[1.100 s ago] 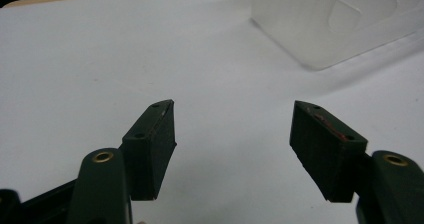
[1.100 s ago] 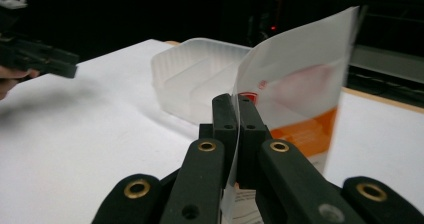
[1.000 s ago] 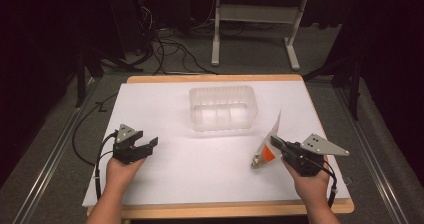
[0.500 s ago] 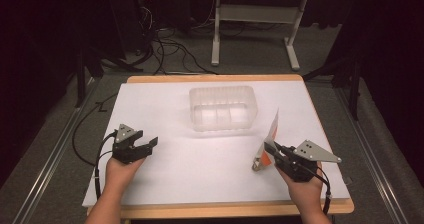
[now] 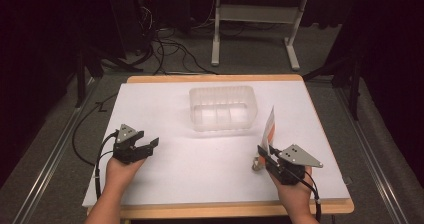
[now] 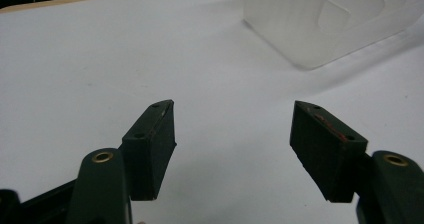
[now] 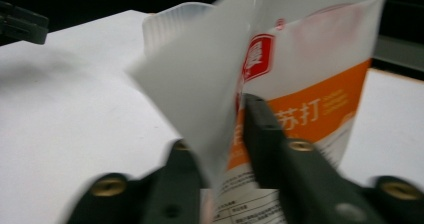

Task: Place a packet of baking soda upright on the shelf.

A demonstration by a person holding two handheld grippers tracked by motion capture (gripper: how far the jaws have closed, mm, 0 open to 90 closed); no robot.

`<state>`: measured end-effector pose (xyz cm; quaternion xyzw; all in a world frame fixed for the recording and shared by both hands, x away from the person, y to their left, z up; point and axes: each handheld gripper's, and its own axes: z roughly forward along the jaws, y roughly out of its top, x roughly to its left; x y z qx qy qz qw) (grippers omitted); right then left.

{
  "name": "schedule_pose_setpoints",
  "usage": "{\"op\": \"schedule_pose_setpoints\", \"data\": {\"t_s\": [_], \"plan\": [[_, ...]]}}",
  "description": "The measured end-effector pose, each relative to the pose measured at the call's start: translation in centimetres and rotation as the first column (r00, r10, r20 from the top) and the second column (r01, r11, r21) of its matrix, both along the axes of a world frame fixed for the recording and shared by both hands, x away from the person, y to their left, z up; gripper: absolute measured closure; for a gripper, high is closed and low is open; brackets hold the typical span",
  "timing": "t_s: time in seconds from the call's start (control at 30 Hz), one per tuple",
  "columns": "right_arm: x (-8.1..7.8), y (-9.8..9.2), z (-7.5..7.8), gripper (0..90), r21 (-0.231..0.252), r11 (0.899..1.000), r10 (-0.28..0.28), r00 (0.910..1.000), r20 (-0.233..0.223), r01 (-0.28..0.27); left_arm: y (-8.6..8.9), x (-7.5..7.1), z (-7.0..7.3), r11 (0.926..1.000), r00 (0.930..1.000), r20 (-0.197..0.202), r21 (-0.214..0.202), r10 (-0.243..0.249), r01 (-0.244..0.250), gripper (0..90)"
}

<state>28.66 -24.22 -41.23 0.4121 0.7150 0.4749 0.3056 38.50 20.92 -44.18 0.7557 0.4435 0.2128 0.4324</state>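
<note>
Nearest: right tongs (image 5: 263,155) at front-right of white tabletop (image 5: 200,169), jaws clamped on orange-and-white packet (image 5: 268,130), packet held upright on edge, slightly bent in right gripper view (image 7: 305,84). Small roundish item (image 5: 257,165) just beside jaw tips on tabletop, too small to identify. Left tongs (image 5: 146,147) front-left, well apart from right, jaws spread wide, holding nothing (image 6: 232,139). Farther back, centre: clear plastic tray (image 5: 223,108) with compartments, resting on tabletop. Beyond: floor cables (image 5: 165,49), table legs (image 5: 216,31).
</note>
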Motion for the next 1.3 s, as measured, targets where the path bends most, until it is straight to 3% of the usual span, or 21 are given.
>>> {"op": "schedule_pose_setpoints", "data": {"t_s": [0.1, 0.3, 0.43, 0.53, 0.67, 0.8, 0.83, 1.0, 1.03, 1.3], "plan": [[0.1, -0.3, 0.3, 90.0, -0.005, 1.0, -0.018, 0.9998, 0.007, 0.018, 0.0, 0.0, 0.0, 1.0, 1.0, 0.001, -0.001, 0.001, -0.001, 35.1], [0.1, -1.1, 0.9, 90.0, -0.028, 0.999, -0.018, 0.9996, 0.024, 0.018, 0.1, 0.0, 0.0, 1.0, 1.0, 0.003, -0.003, 0.004, -0.004, 35.1], [-0.1, -2.7, 1.4, 90.0, -0.048, 0.998, -0.037, 0.9986, 0.036, 0.039, 0.1, 0.1, 0.0, 1.0, 1.0, 0.001, 0.0, 0.002, -0.002, 35.1], [-0.3, -4.1, 1.8, 90.0, -0.048, 0.996, -0.075, 0.9964, 0.04, 0.077, 0.1, 0.1, 0.0, 1.0, 1.0, 0.0, 0.0, 0.001, -0.001, 35.1], [-0.6, -6.3, 1.9, 89.9, -0.082, 0.986, -0.143, 0.9884, 0.05, 0.147, 0.1, 0.1, 0.0, 1.0, 1.0, 0.0, 0.0, 0.002, -0.002, 35.1], [-0.6, -7.8, 1.6, 89.8, -0.035, 0.982, -0.183, 0.9828, 0.028, 0.184, 0.1, 0.1, -0.1, 1.0, 1.0, -0.003, 0.003, 0.0, 0.0, 35.1], [-0.4, -8.6, 1.3, 89.3, 0.016, 0.981, -0.195, 0.9807, 0.01, 0.195, 0.0, 0.1, -0.1, 1.0, 1.0, -0.004, 0.003, 0.0, 0.0, 35.1], [0.1, -9.2, 0.5, 86.0, 0.073, 0.979, -0.188, 0.9819, -0.026, 0.189, -0.1, 0.1, -0.1, 1.0, 1.0, -0.004, 0.004, -0.001, 0.001, 35.1], [0.3, -9.3, 0.1, 89.9, 0.093, 0.976, -0.193, 0.9804, -0.038, 0.196, 0.0, 0.1, -0.1, 1.0, 1.0, -0.007, 0.005, -0.001, 0.001, 35.1], [0.3, -9.3, 0.5, 90.0, 0.093, 0.974, -0.207, 0.9781, -0.022, 0.208, 0.1, 0.1, -0.1, 1.0, 1.0, -0.005, 0.001, 0.002, -0.002, 35.1]]}}
